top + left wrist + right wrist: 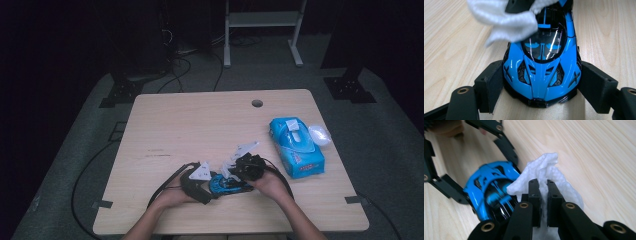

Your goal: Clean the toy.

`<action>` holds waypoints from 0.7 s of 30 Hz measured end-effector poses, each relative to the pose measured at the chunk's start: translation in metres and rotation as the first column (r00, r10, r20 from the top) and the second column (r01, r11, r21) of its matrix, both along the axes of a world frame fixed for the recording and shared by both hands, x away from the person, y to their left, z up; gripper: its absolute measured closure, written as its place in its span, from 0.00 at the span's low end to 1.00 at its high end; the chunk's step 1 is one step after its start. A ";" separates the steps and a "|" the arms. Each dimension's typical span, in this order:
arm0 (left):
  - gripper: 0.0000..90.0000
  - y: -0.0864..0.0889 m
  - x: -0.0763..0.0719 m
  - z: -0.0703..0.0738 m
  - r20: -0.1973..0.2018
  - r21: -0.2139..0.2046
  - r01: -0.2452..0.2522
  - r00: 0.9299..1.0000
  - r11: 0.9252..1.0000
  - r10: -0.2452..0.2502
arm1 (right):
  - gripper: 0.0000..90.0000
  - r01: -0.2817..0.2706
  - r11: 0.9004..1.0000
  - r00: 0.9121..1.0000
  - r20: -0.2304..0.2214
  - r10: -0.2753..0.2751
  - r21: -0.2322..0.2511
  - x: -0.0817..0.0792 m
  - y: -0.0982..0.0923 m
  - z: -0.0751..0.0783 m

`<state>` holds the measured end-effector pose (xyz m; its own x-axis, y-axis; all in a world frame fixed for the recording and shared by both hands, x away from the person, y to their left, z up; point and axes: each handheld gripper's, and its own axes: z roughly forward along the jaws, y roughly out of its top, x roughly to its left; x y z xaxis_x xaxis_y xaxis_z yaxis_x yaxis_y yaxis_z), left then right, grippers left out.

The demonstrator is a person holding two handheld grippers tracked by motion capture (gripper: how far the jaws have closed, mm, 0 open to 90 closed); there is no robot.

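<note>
Toy car (541,65) clamped in left jaws; right jaws pinch wipe (544,173); wipes pack (296,147) apart.

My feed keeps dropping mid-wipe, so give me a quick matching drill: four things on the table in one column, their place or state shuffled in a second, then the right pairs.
Things:
1. blue toy car
2. white wipe
3. wet-wipe pack
4. round table hole

Places or states:
A. near the far edge of the table, bare
B. clamped between the left gripper jaws
C. lying at the table's right side, lid flipped open
D. pinched in the right gripper, resting on the car's roof

Pairs: 1-B, 2-D, 3-C, 4-A
</note>
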<state>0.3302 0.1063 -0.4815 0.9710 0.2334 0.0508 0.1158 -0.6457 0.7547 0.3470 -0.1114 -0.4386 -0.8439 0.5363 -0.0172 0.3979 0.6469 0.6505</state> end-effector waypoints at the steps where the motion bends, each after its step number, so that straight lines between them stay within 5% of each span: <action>1: 0.27 0.000 0.000 0.000 0.003 0.001 0.002 1.000 1.000 -0.002 | 0.94 0.008 1.000 1.000 -0.003 -0.008 0.004 0.000 -0.001 0.000; 6: 0.27 0.000 0.000 0.000 0.003 0.000 0.001 1.000 1.000 -0.001 | 0.94 -0.007 1.000 1.000 0.013 0.007 0.008 -0.004 0.005 -0.001; 12: 0.27 0.000 0.000 0.000 0.001 0.000 0.000 1.000 1.000 0.000 | 0.94 0.034 0.999 0.999 -0.002 -0.034 0.003 -0.001 -0.016 -0.001; 21: 0.27 0.001 0.000 0.000 0.004 0.004 0.003 1.000 1.000 -0.003 | 0.94 0.029 0.999 1.000 0.002 -0.030 0.022 -0.003 -0.018 -0.003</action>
